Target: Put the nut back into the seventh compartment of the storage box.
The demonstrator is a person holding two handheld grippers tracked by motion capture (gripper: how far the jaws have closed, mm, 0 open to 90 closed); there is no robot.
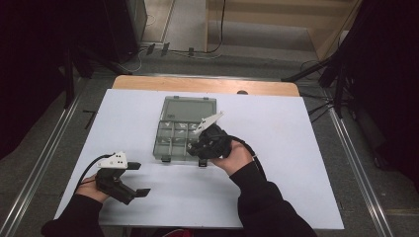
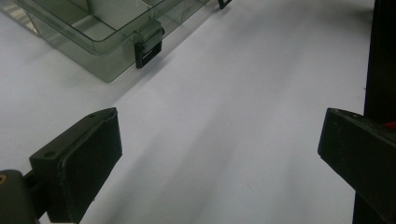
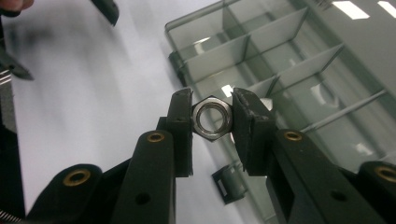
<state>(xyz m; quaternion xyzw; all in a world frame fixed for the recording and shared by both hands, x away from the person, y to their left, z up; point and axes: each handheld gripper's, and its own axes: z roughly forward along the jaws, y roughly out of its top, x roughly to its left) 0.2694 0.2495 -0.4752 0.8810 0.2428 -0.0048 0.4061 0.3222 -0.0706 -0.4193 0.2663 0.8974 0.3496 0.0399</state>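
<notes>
Worktop [image 1: 296, 163] carries a clear divided box [image 1: 173, 106] at its middle, lid open. Right tongs [image 3: 212, 119] pinch a hex nut [image 3: 213, 118] flat-to-flat over the box's near edge, compartments just beyond. Left tongs [image 2: 219, 154] stand spread and empty, well apart from the box.

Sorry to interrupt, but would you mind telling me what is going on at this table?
A person holds tongs in each hand. The right tongs are shut on a steel hex nut, held over the near edge of a clear compartment box. The left tongs are open, near the white table, holding nothing.
</notes>
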